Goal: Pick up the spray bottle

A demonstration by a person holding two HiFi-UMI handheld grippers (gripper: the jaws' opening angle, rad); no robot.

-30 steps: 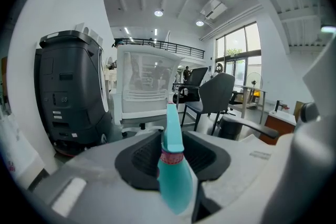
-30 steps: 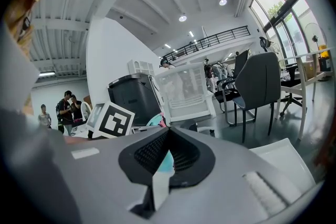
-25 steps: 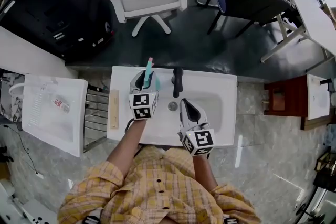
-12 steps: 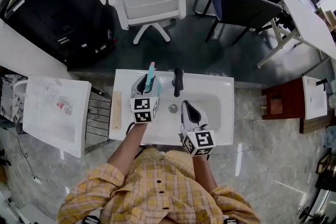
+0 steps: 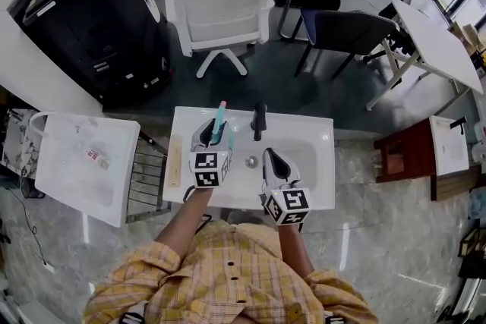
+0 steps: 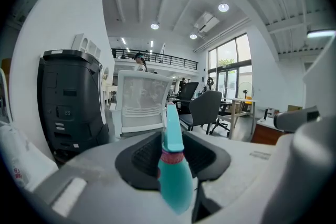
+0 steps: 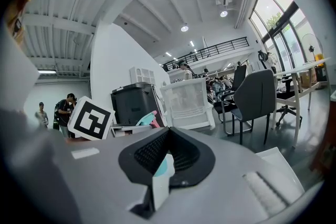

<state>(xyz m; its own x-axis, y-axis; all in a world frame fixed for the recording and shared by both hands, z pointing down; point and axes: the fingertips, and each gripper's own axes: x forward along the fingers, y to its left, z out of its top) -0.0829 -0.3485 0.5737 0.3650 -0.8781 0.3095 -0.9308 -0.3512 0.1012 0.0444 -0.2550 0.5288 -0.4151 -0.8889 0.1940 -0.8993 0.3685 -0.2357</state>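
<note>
The left gripper [image 5: 213, 131] stayed clamped on the teal spray bottle [image 5: 219, 116] over the sink's [image 5: 319, 163] far left, barely shifted and probably already lifted. The right gripper [image 5: 272, 157] sat near, jaws together, seemingly empty.

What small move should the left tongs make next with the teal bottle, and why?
Probably raise the left gripper straight up a little. Its tongs are shut on the spray bottle, which stands upright close beside the faucet at the back of the sink; a vertical lift should avoid the faucet.
</note>
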